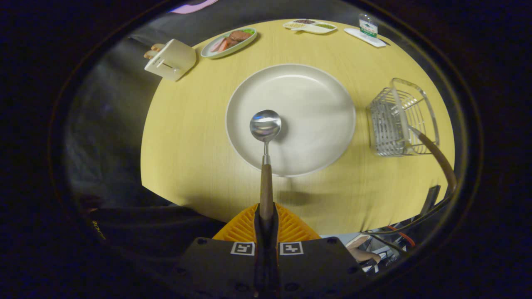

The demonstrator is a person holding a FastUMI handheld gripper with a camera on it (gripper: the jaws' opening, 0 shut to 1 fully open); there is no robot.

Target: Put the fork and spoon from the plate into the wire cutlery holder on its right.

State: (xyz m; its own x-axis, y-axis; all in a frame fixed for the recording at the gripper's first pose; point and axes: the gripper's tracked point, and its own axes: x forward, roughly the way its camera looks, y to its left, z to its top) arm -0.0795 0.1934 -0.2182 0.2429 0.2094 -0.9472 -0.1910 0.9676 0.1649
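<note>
The hand-held gripper has its two fingers drawn together and clamped on the brown wooden handle of a metal spoon, which sticks straight out ahead of them. The spoon's round, shiny bowl hangs above the near left part of a large, round, pale grey-white plate, and its shadow falls on the plate just to the right of the bowl, so the spoon looks lifted clear of the dish rather than resting on it. The plate sits in the middle of a round table with a light yellow wood-grain top. To the right of the plate, apart from it, stands the silver wire cutlery holder, a boxy basket of thin bars with a tall looped handle; a utensil with a long brown wooden handle already leans out of it toward the near right, its working end hidden inside the wires, so whether it is the fork cannot be told for sure. Beyond the plate on the far left lies an oval pale green dish holding reddish and green food pieces, and beside it at the table edge a cream-coloured block-shaped stand with slots. At the far side rest a white divided tray with small portions and a small card on a white base.
</note>
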